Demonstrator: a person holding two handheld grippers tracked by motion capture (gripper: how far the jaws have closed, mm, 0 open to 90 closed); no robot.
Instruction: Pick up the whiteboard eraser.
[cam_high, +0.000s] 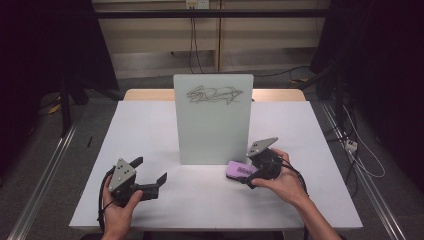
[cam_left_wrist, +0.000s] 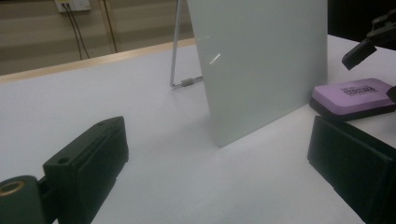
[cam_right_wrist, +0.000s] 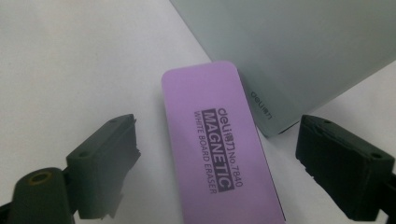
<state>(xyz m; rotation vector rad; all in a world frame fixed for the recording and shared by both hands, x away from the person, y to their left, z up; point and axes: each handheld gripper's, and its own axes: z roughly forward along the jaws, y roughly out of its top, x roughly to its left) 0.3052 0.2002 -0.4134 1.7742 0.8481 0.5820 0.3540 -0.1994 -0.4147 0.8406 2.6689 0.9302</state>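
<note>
A small whiteboard (cam_high: 213, 125) stands upright in the middle of the white table (cam_high: 150, 130), with a black scribble (cam_high: 215, 94) near its top. A purple magnetic eraser (cam_high: 238, 170) lies flat at the board's front right corner. My right gripper (cam_high: 246, 173) is open, one jaw on each side of the eraser (cam_right_wrist: 215, 154), and neither touches it. The board's lower corner (cam_right_wrist: 299, 51) is just beyond. My left gripper (cam_high: 150, 170) is open and empty at the front left, facing the board (cam_left_wrist: 261, 60) and the eraser (cam_left_wrist: 350, 95).
A thin metal stand leg (cam_left_wrist: 180, 70) props the board from behind. A wooden strip (cam_high: 145, 94) runs along the table's far edge. Cables (cam_high: 360, 155) lie on the floor to the right, and a metal rail (cam_high: 45, 170) runs along the left.
</note>
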